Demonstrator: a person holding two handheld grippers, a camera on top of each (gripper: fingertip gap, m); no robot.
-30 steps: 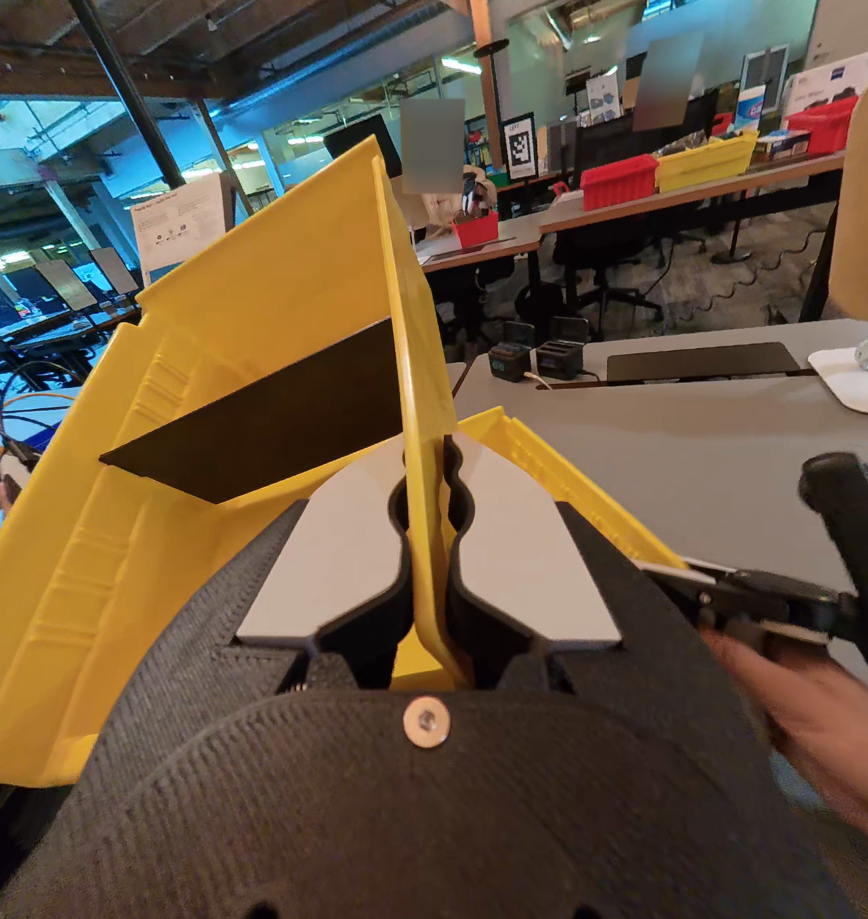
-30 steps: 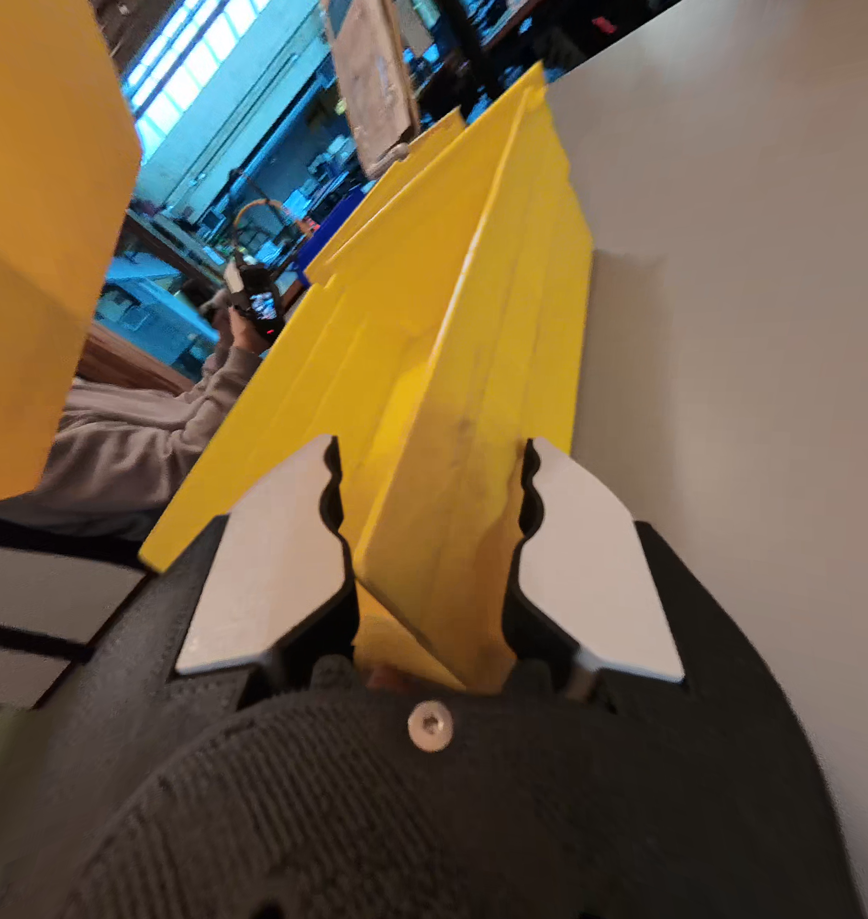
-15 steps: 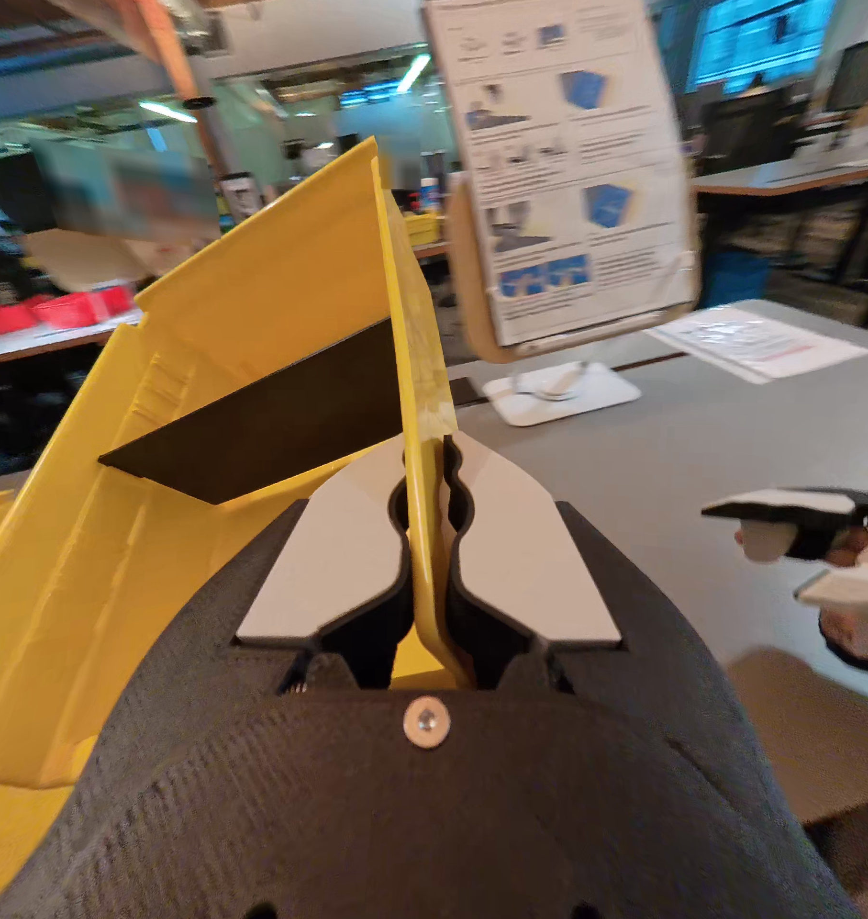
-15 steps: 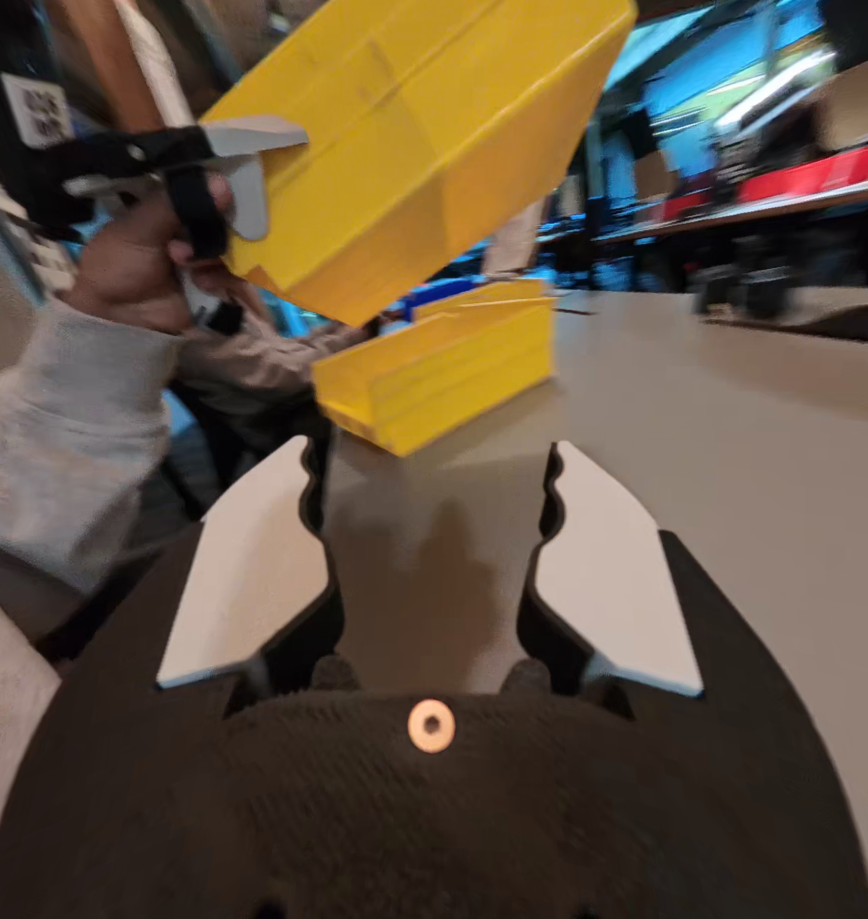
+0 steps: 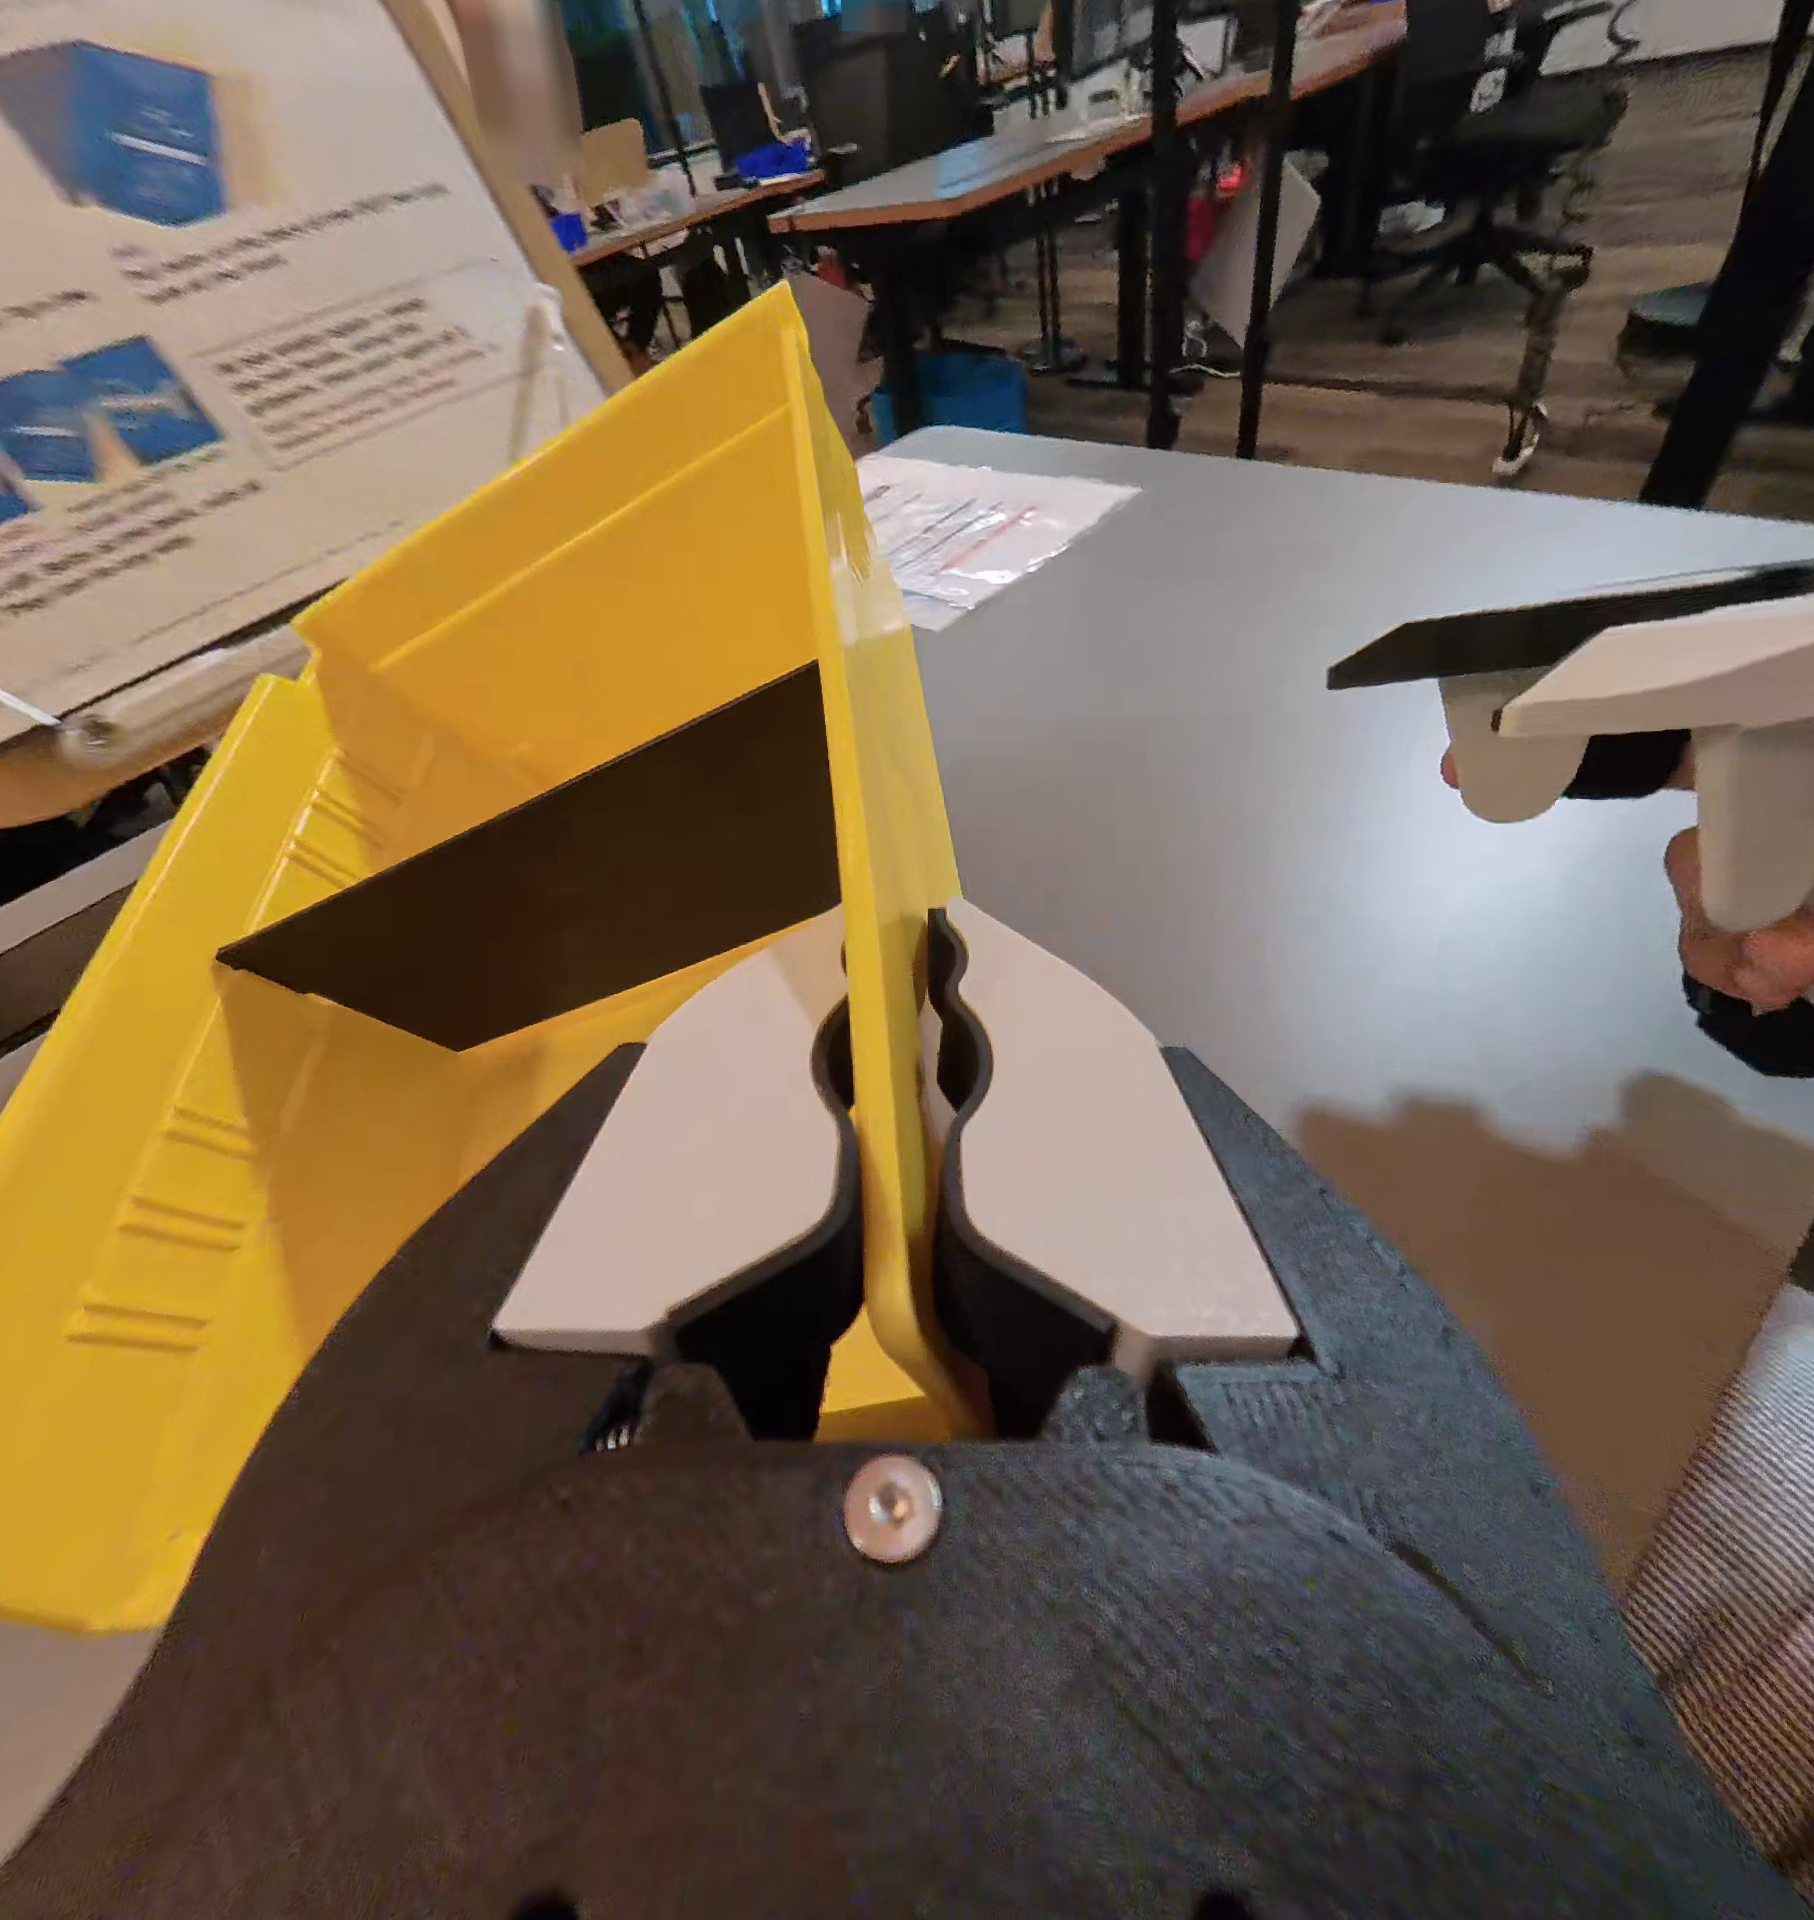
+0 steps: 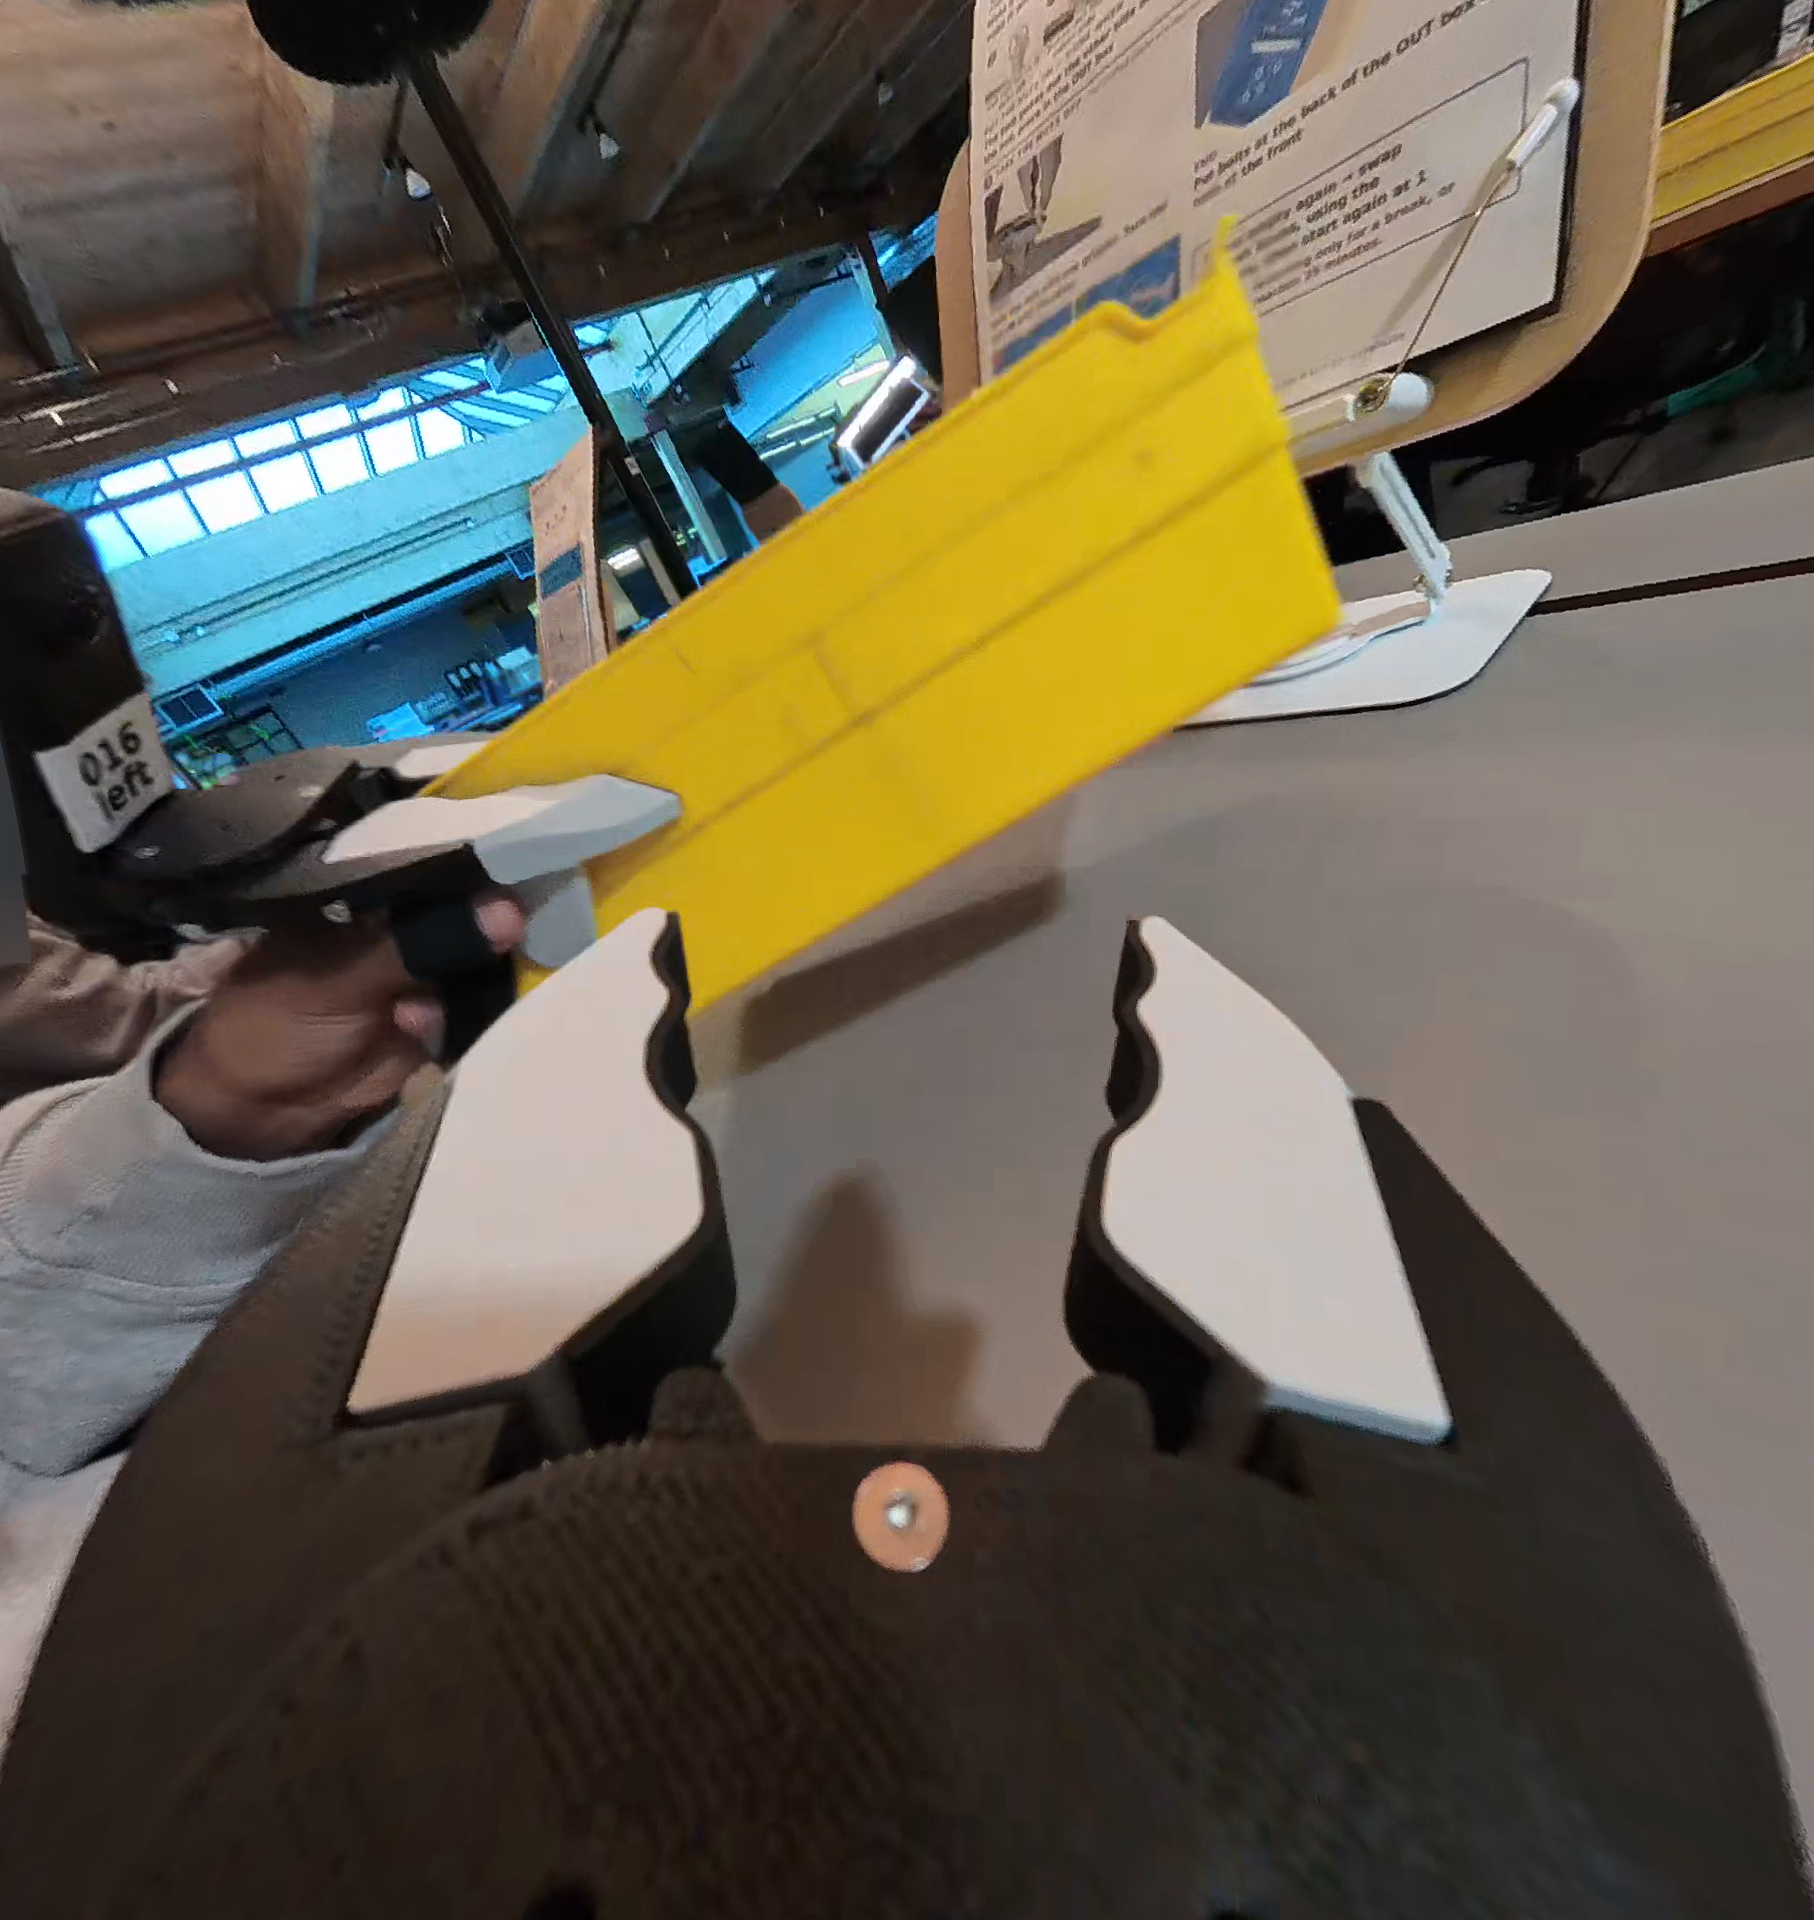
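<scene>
My left gripper (image 5: 887, 935) is shut on the side wall of a yellow plastic bin (image 5: 591, 665) and holds it tilted above the grey table (image 5: 1246, 790). A black divider (image 5: 570, 883) stands across the inside of the bin. In the right wrist view the same bin (image 6: 934, 665) hangs in the air at the left, with the left gripper (image 6: 570, 831) clamped on its near end. My right gripper (image 6: 903, 945) is open and empty over the table (image 6: 1454, 883), just right of the bin. It also shows at the right of the left wrist view (image 5: 1609, 665).
A board with a printed sheet (image 6: 1298, 156) stands on a white base (image 6: 1402, 644) at the back of the table. It also shows in the left wrist view (image 5: 207, 312). A sheet in a clear sleeve (image 5: 976, 520) lies on the table. Desks and chairs stand beyond.
My right gripper let go of another yellow bin's wall and pulled away, open. My left gripper swung the held bin to the right, toward the board, and lower over the table.
</scene>
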